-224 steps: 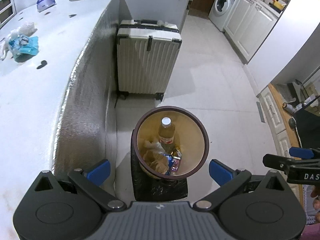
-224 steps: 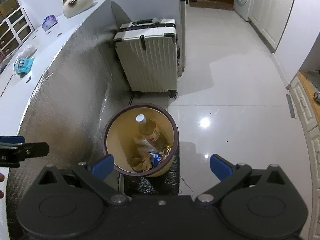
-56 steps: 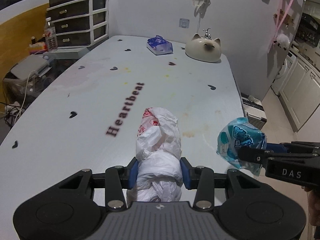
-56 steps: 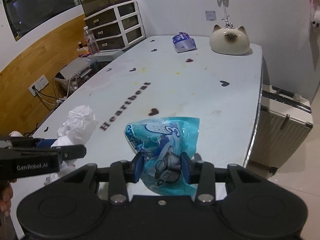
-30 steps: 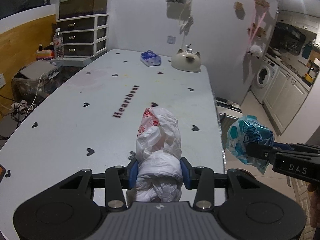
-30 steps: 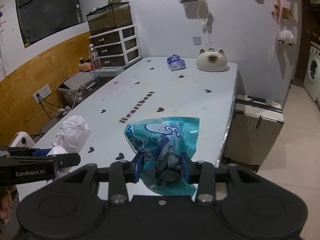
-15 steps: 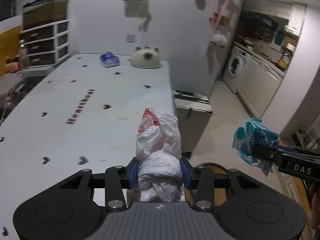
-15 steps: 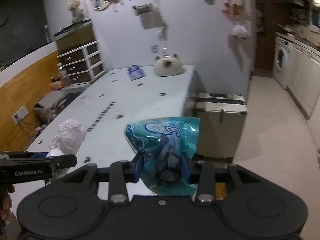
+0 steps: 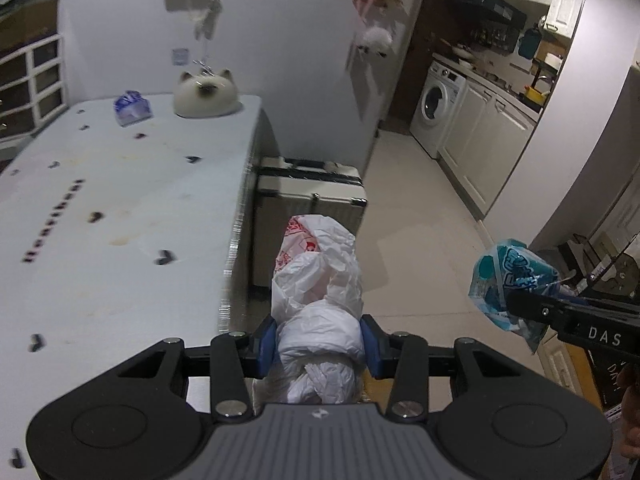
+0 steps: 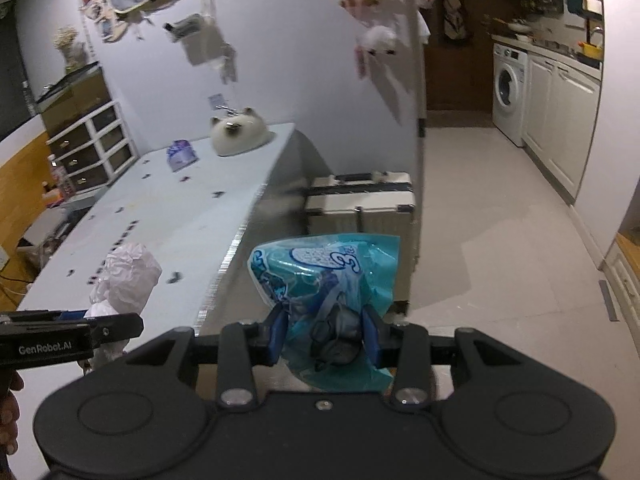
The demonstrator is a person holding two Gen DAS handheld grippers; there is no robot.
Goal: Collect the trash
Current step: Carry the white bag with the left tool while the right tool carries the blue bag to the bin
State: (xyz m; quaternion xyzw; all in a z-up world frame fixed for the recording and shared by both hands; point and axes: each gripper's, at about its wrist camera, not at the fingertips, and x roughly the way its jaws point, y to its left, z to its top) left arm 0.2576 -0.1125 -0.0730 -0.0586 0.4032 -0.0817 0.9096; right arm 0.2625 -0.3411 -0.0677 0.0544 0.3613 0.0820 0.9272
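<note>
While clamped between jaws, white bag and blue wrapper protrude forward.

My feeds are dim and bluish. The table prints at nine o'clock smear with motion blur, wall decorations too; fisheye bends and darkens corners. Floor shows soft glare.
</note>
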